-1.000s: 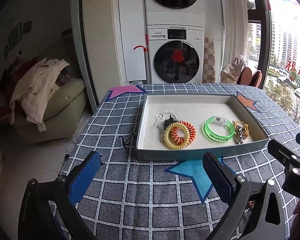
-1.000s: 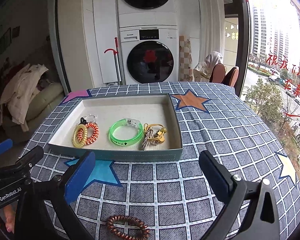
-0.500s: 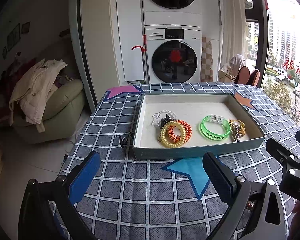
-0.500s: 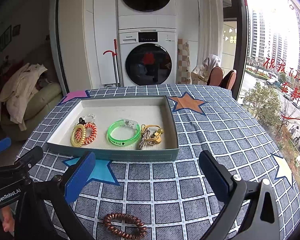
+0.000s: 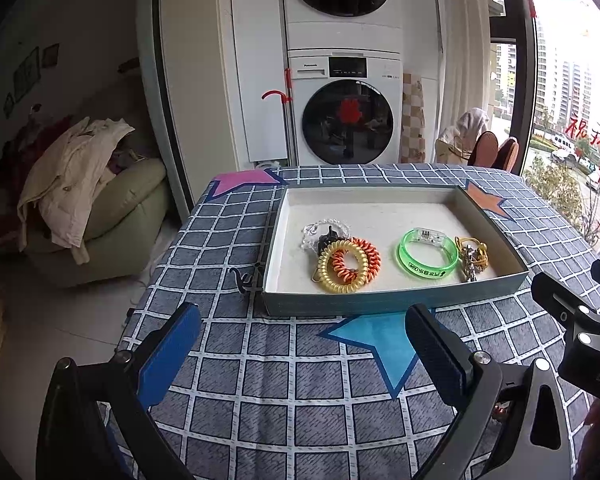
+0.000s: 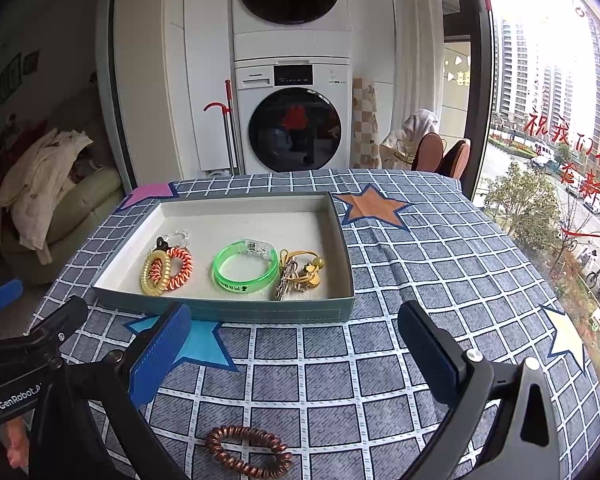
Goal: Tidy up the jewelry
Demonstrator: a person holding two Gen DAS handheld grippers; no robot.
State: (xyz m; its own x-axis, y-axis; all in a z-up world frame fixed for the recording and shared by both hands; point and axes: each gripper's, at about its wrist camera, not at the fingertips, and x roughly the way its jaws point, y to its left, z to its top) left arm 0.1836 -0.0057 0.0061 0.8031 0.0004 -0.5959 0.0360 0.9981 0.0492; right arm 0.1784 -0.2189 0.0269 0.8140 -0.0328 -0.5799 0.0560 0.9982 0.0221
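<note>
L wrist: left gripper wide open, empty, above cloth near tray; green bangle and coil ties inside tray.

R wrist: right gripper wide open, empty; brown coil on cloth below it, outside tray.

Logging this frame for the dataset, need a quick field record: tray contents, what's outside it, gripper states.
tray: open, on checked cloth
in tray: yellow coil overlapping orange coil; clear beads behind them; green bangle; gold charms at right
outside tray: copper coil on cloth, near edge, between right gripper fingers
left gripper: open, empty, short of tray
right gripper: open, empty, over copper coil
</note>
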